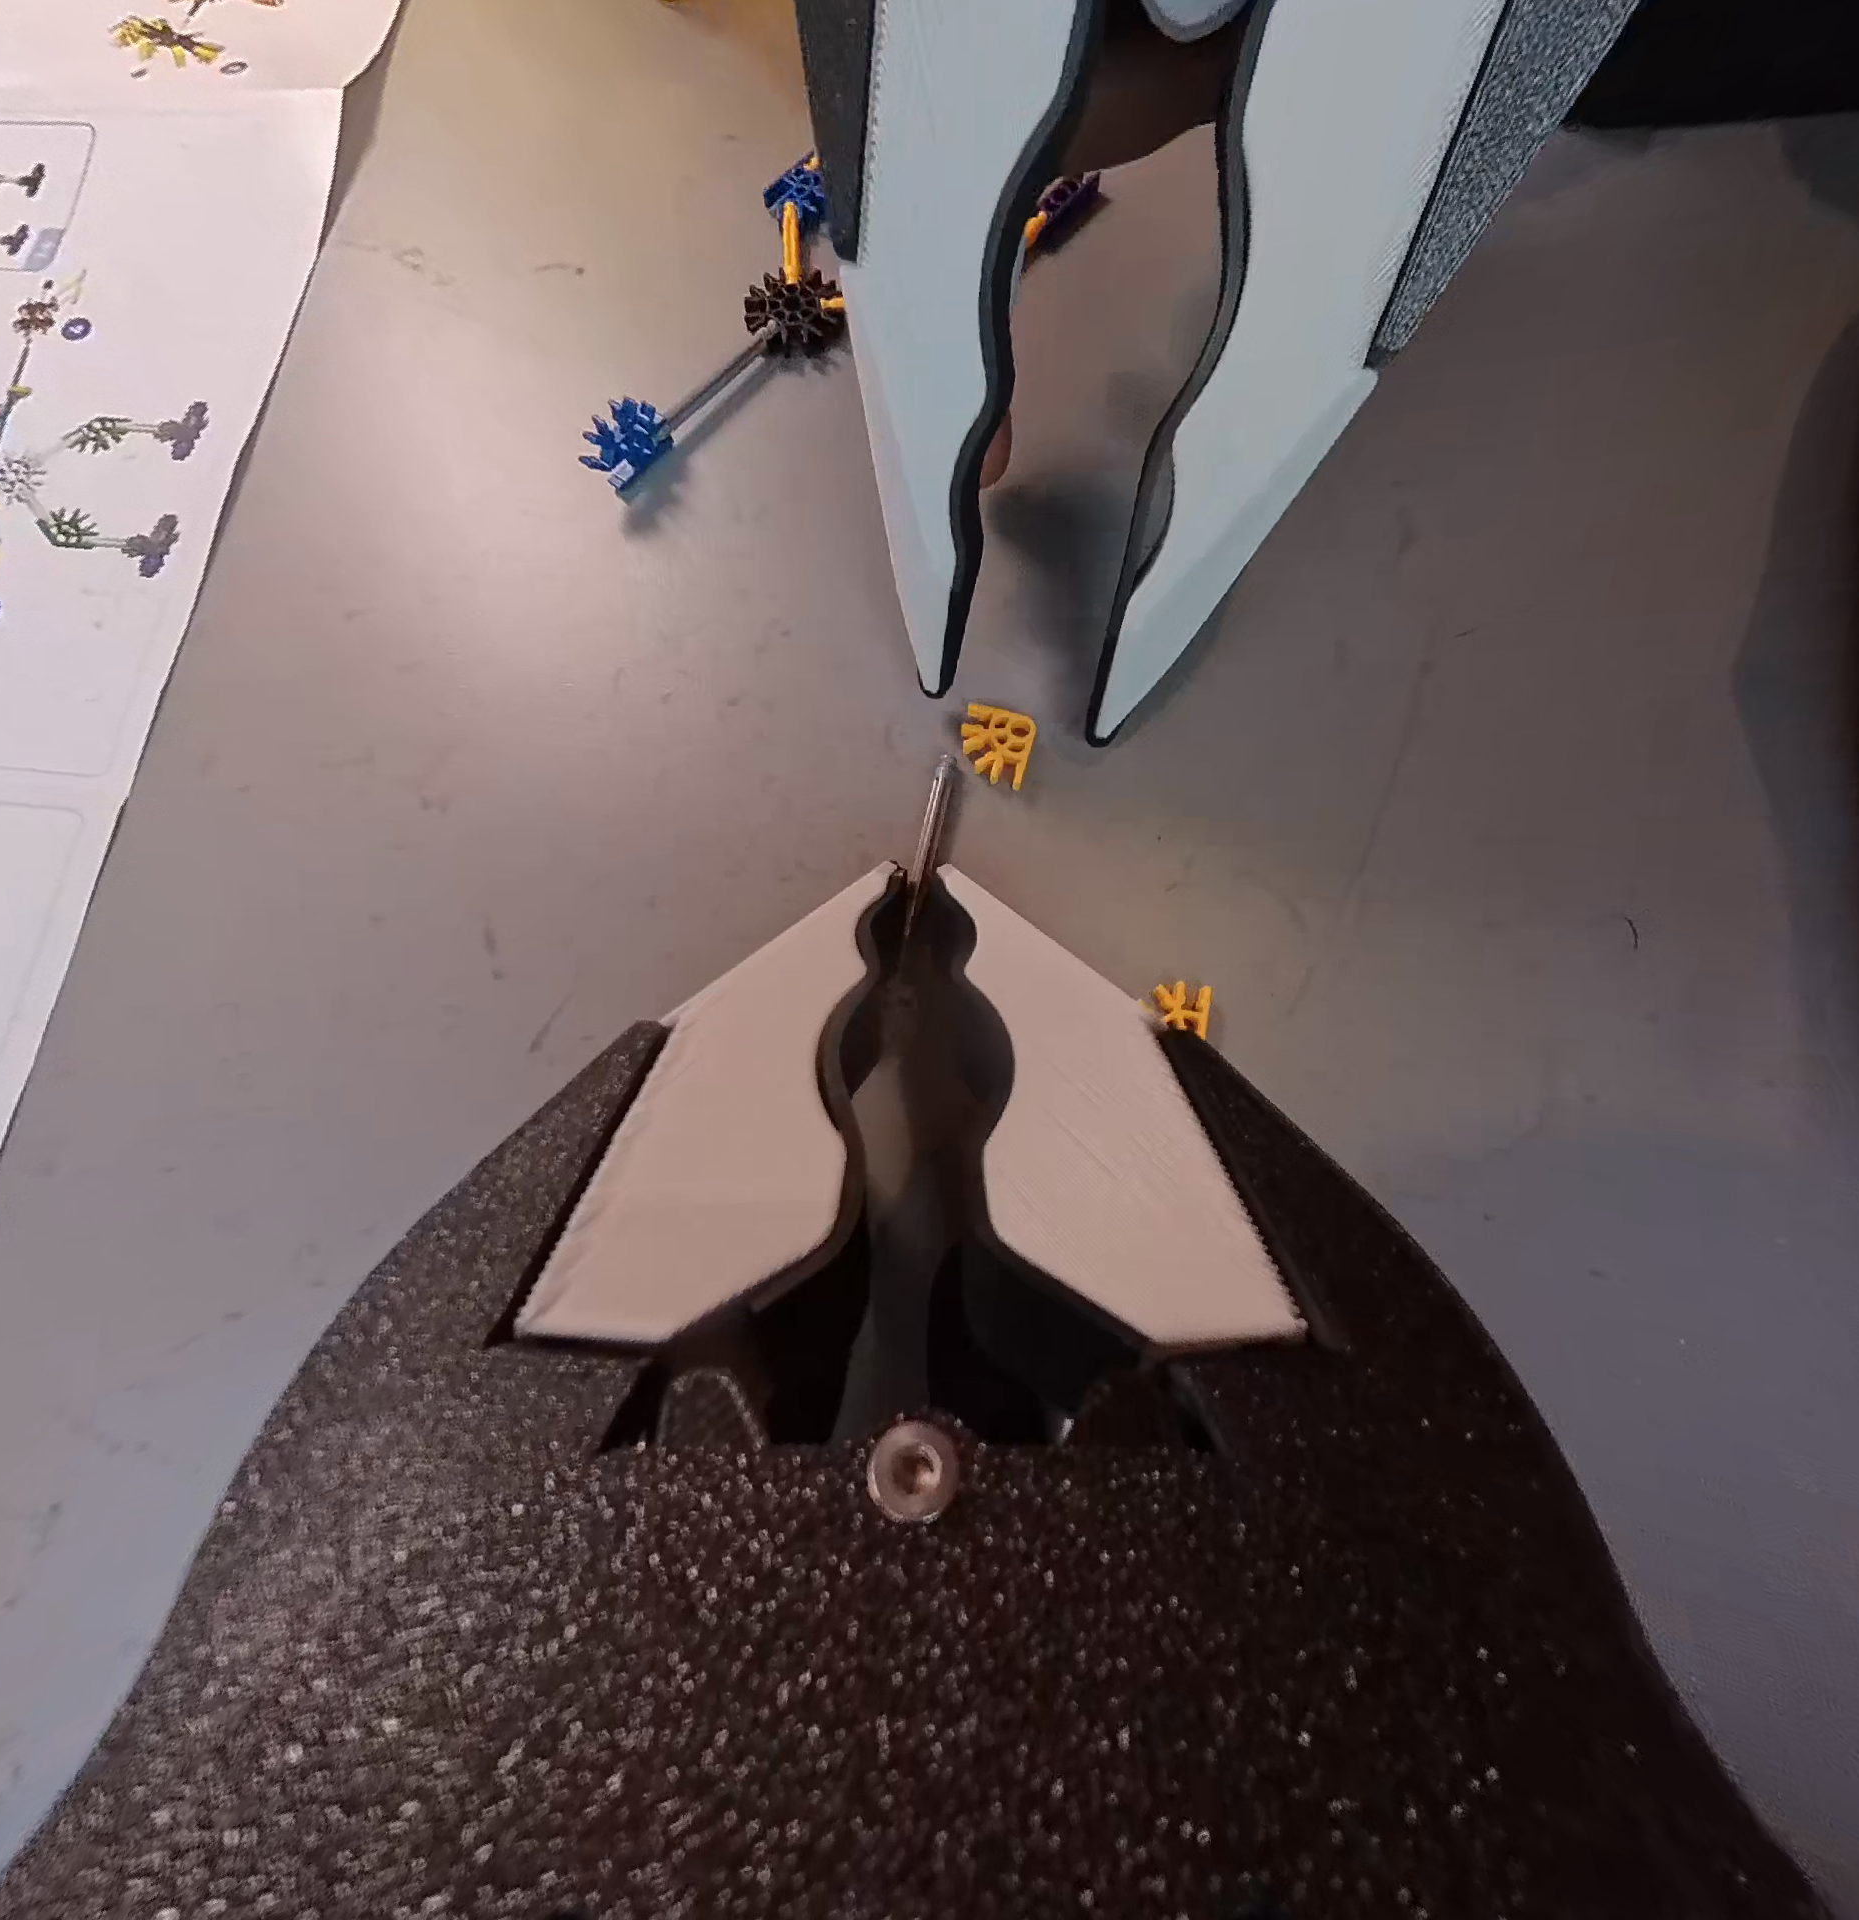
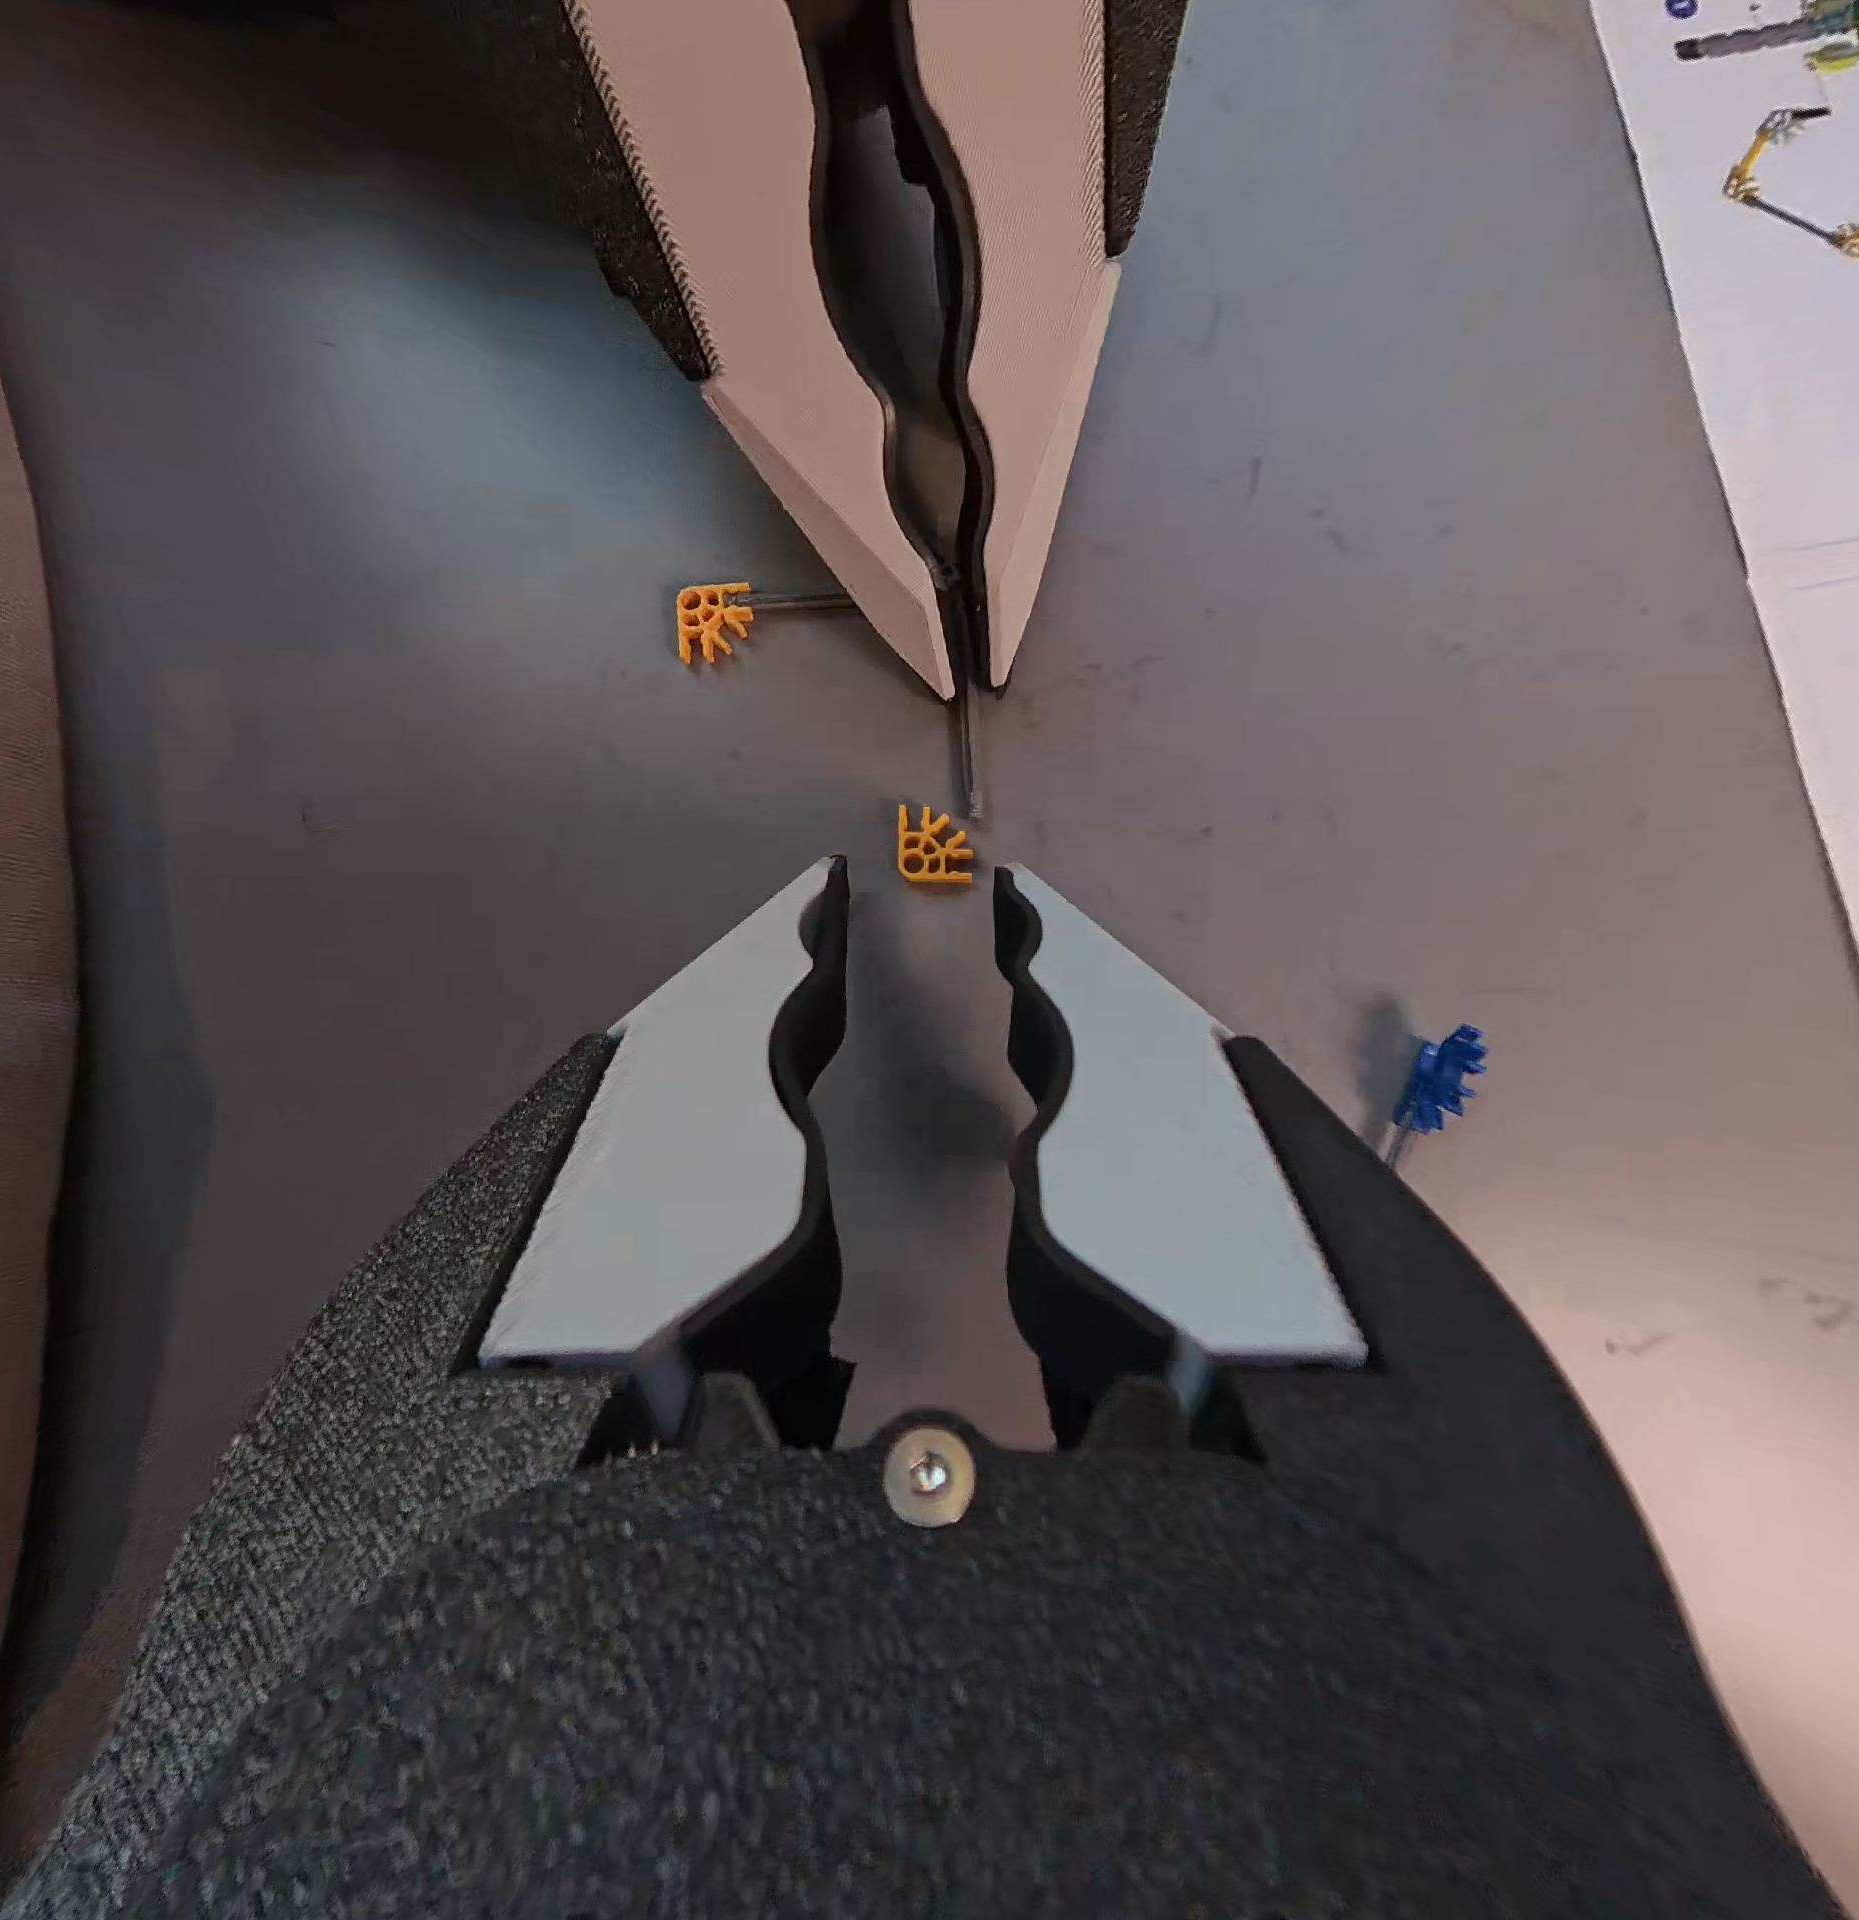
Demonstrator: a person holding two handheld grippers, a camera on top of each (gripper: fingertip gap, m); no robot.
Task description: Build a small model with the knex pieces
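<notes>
Left gripper [image 1: 917, 871]: jaws pinched nearly shut on a thin grey rod [image 1: 933, 821]. The rod sticks out past the tips, its free end just short of a yellow corner connector [image 1: 998, 744] lying flat on the desk [image 1: 1527, 831]. Holding the rod by its back end leaves the front end bare, presumably so that it can meet a connector slot; this is a judgement, not seen.

Right gripper [image 2: 920, 873]: jaws apart by a moderate gap, nothing between them. The same yellow corner connector [image 2: 935, 844] sits just ahead of the tips, roughly centred on the gap and touching neither finger. In the left wrist view the right gripper [image 1: 1013, 717] comes in from the far side, tips straddling the connector's far edge, so the two grippers face each other with the connector between them.

To one side of the left jaws: a second yellow connector [image 1: 1183, 1008], half hidden by the finger. In the right wrist view this second yellow connector [image 2: 713, 621] carries a grey rod of its own, which runs behind the left gripper's finger.

Farther off, beyond the right jaws in the left wrist view: a partial assembly [image 1: 738, 353] of blue and brown connectors joined by grey and yellow rods. A blue connector [image 2: 1439, 1075] of it shows beside the right gripper.

Desk edge: a printed instruction sheet [image 1: 125, 416] with build diagrams.
</notes>
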